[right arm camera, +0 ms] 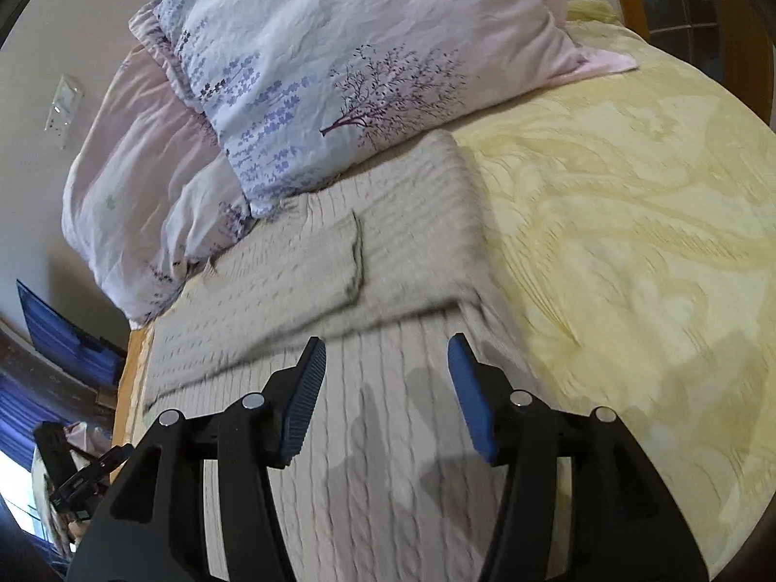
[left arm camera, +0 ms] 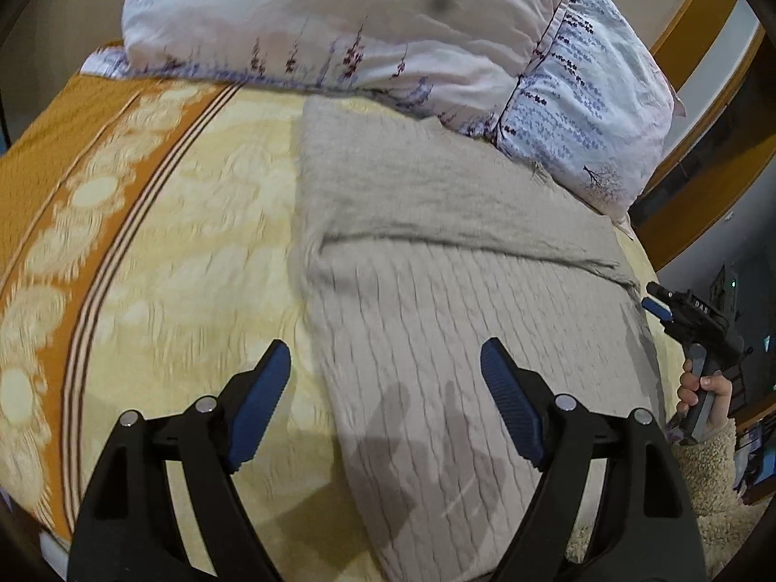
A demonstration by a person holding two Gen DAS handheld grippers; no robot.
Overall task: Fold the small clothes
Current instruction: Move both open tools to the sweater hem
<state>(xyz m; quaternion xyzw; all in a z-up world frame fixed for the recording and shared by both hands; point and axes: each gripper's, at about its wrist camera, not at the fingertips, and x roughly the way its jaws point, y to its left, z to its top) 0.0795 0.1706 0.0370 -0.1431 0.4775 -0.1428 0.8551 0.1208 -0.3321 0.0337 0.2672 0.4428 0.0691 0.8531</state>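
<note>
Left wrist view, left to right. An orange border [left arm camera: 43,179] with pale medallions and thin stripes runs down the left side of the yellow bedspread [left arm camera: 203,252]. The left gripper [left arm camera: 385,402] hangs above the bed, its 2 blue-padded jaws spread wide, nothing between them; the left pad is over the bedspread, the right pad over the sweater [left arm camera: 436,300]. The sweater, a beige cable knit, lies flat on the bedspread, with 1 layer folded across its upper part so that a fold edge runs slantwise over the ribbed body. Shadows of the jaws fall on the knit. A floral duvet [left arm camera: 310,14] is piled at the far end of the bed, and a pillow [left arm camera: 587,111] touches the sweater's far right corner. At the right edge a hand [left arm camera: 698,388] in a fleecy sleeve [left arm camera: 713,465] grips the handle of the right gripper [left arm camera: 662,303], seen from the side just off the sweater's right edge.

Right wrist view, left to right. A wall switch [right arm camera: 63,109] shows on the wall behind the duvet [right arm camera: 131,184]. The pillow [right arm camera: 368,58] overlaps the sweater's [right arm camera: 310,286] far edge. The right gripper [right arm camera: 383,388] is partly open above the knit, pads clear of the cloth and gripping nothing. The sleeve [right arm camera: 310,252] lies folded across the body. Bare bedspread [right arm camera: 630,223] fills the right side.
</note>
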